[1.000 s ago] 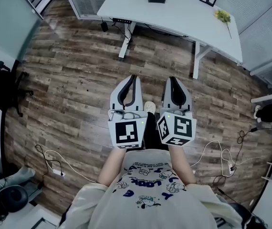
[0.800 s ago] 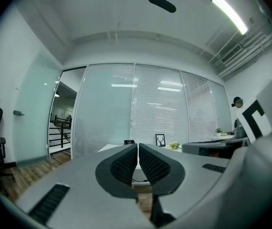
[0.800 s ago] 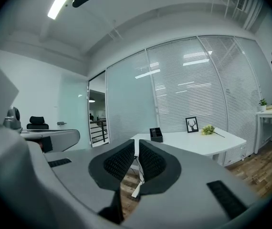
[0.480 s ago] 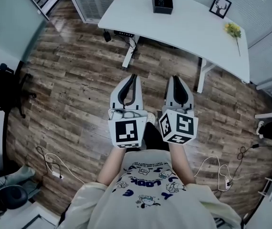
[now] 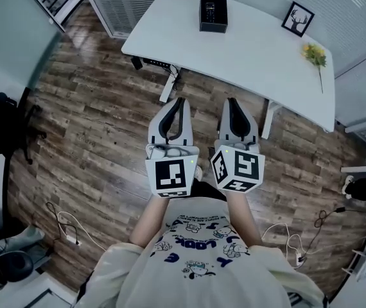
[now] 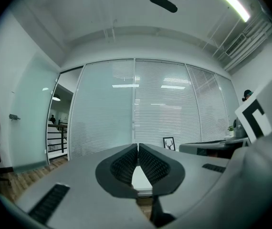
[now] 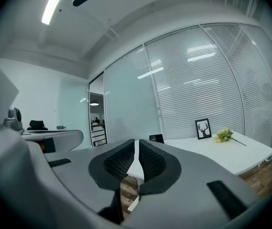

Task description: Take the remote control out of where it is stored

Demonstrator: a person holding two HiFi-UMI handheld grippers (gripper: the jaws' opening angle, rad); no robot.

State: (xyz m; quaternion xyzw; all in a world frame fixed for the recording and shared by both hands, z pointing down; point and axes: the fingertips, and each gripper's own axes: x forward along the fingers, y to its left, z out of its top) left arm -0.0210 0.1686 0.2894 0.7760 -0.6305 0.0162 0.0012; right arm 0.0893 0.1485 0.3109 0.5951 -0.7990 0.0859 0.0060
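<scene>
A black open box (image 5: 212, 13) stands at the far side of the white table (image 5: 247, 50), with a dark remote control lying in it. The same box (image 7: 156, 138) shows small past the jaws in the right gripper view. Both grippers are held side by side in front of the person, over the wood floor and short of the table. My left gripper (image 5: 178, 101) is shut with nothing between its pads (image 6: 126, 163). My right gripper (image 5: 232, 101) is also shut and empty, its pads (image 7: 150, 161) meeting at the tips.
A framed deer picture (image 5: 296, 19) and a sprig of yellow flowers (image 5: 314, 55) sit on the table's right part. A black office chair (image 5: 3, 117) stands at the left. Cables (image 5: 67, 226) lie on the floor behind the person, and more (image 5: 151, 63) under the table.
The table and the black box have come further into the head view and closer to the grippers. Both grippers stay shut and side by side.
</scene>
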